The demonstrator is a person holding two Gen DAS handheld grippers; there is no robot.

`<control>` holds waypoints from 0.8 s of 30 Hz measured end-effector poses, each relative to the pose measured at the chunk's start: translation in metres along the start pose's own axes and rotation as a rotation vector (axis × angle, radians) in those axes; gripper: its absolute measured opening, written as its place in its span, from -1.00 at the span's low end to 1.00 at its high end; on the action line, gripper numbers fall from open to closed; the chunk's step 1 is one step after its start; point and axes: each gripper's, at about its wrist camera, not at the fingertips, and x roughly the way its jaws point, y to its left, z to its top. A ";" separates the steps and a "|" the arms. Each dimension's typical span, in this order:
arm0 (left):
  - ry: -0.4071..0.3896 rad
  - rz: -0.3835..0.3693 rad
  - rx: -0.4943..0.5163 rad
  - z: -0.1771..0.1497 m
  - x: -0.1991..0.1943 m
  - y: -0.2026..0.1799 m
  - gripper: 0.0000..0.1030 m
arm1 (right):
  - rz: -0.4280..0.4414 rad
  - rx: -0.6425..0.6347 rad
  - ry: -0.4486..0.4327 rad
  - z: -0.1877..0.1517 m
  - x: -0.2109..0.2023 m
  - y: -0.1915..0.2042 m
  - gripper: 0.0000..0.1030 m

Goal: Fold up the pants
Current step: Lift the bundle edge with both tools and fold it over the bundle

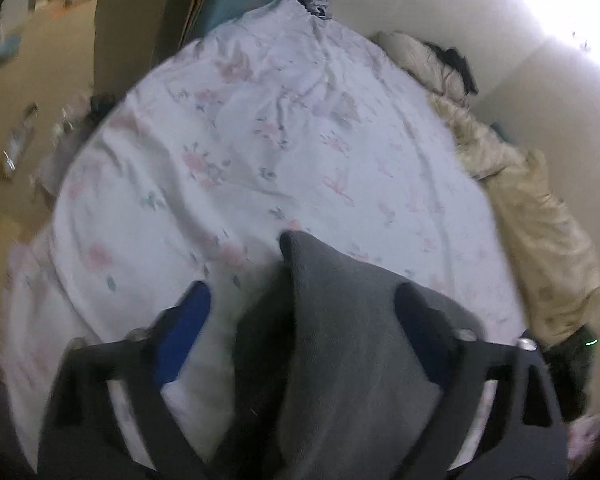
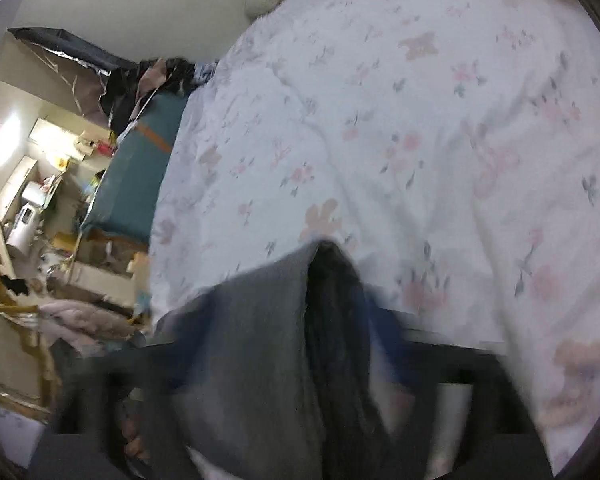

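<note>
Grey pants [image 1: 340,340] hang in a fold between the blue pads of my left gripper [image 1: 304,300], above a bed with a white floral sheet [image 1: 240,152]. The left fingers stand wide apart, and the cloth drapes over the right finger [image 1: 416,320]. In the right wrist view the same grey pants [image 2: 252,352] drape across my right gripper [image 2: 300,320], which is blurred by motion. One blue pad [image 2: 384,340] shows beside the cloth. The other finger is hidden under the fabric.
A beige quilt [image 1: 532,208] and pillow lie along the wall at the bed's right side. A teal mattress or board [image 2: 136,184] stands at the bed's far end. Cluttered floor and shelves [image 2: 40,208] lie beyond the left edge.
</note>
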 end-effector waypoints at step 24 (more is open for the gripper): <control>0.151 -0.229 0.126 0.016 -0.018 -0.053 -0.52 | 0.072 -0.218 0.069 -0.013 0.003 0.062 -0.29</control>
